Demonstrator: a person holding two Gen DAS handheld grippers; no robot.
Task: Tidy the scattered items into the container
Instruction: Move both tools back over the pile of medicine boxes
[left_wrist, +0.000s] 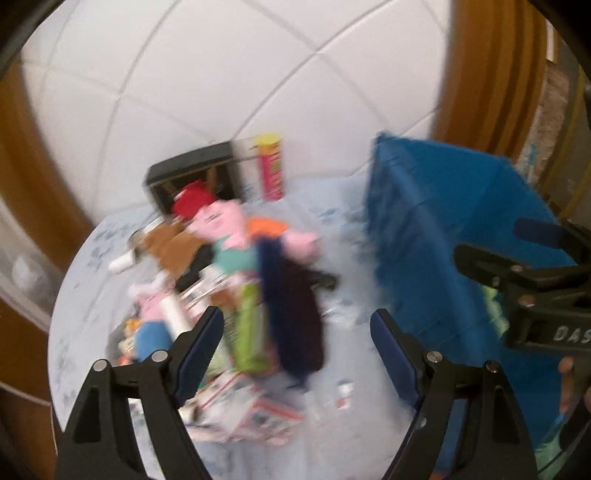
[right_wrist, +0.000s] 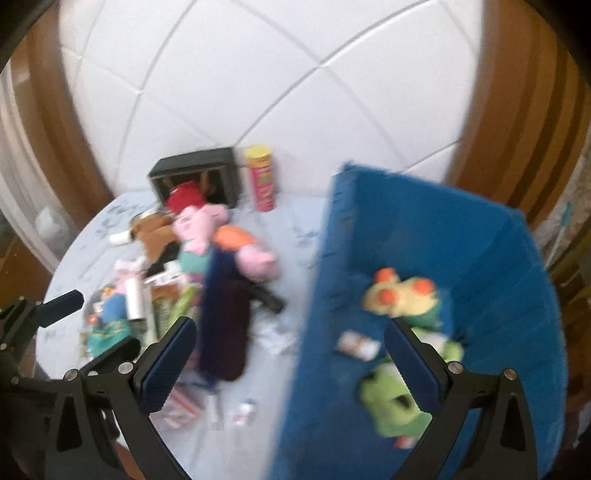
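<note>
Scattered items lie heaped on the bench at nine o'clock of the blue container, already holding plush toys; both grippers' fingers gape empty, apparently between picks.

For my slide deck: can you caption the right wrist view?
Open right gripper above a blue bin holding green plush toys, with a toy pile on the table.

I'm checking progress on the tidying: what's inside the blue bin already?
In the blue bin: a yellow plush, green plush, and a small card. Whatever lies beneath them is hidden.
</note>
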